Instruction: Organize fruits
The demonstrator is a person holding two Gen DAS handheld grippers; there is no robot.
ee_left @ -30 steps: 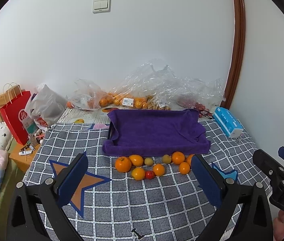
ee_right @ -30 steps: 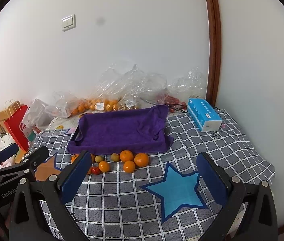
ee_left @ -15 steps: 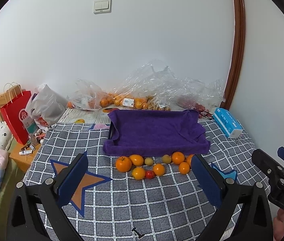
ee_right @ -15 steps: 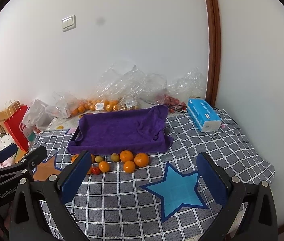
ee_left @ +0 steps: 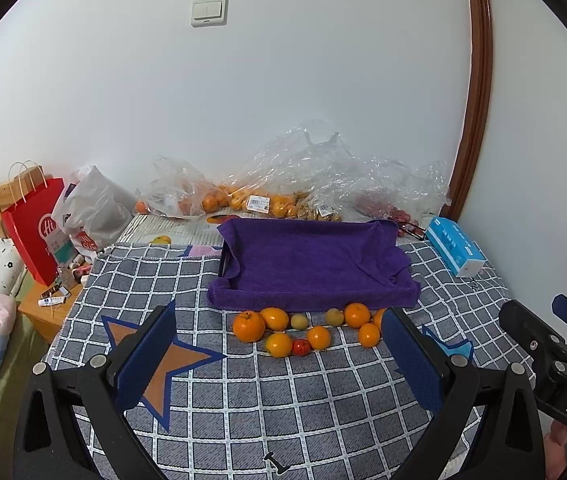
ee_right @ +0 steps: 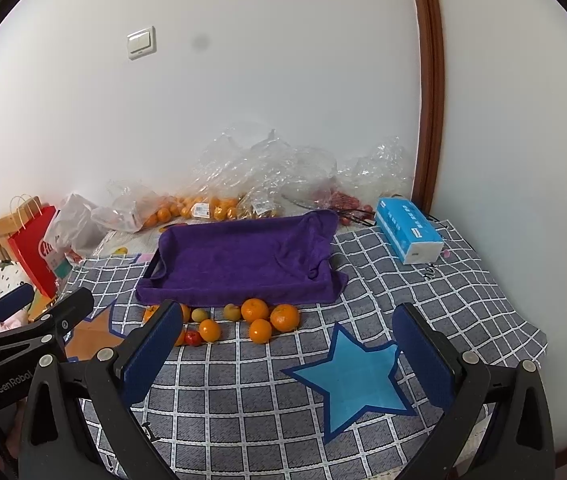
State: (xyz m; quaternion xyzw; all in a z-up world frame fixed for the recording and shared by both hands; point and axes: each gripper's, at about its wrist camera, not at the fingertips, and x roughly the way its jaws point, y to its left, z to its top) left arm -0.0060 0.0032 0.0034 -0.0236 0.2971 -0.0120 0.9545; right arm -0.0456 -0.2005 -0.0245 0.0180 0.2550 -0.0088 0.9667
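Several loose fruits lie on the checked cloth in front of a tray draped in a purple towel [ee_left: 315,264] [ee_right: 239,256]: oranges [ee_left: 248,326] [ee_right: 254,309], small yellow-green fruits [ee_left: 299,321] [ee_right: 232,312] and a little red tomato [ee_left: 301,347] [ee_right: 192,337]. My left gripper [ee_left: 279,356] hangs open above the cloth, short of the fruit row, nothing between its fingers. My right gripper [ee_right: 287,354] is open too, above the blue star [ee_right: 353,376], to the right of the fruits. Each gripper shows at the edge of the other's view.
Clear plastic bags with more oranges [ee_left: 243,202] [ee_right: 203,208] lie along the wall behind the tray. A blue tissue box [ee_left: 456,250] [ee_right: 407,234] sits at the right. A red paper bag [ee_left: 37,228] and a grey bag [ee_left: 91,208] stand at the left bed edge.
Both views have shifted only slightly; the fruits and tray have not moved. Both grippers stay open.
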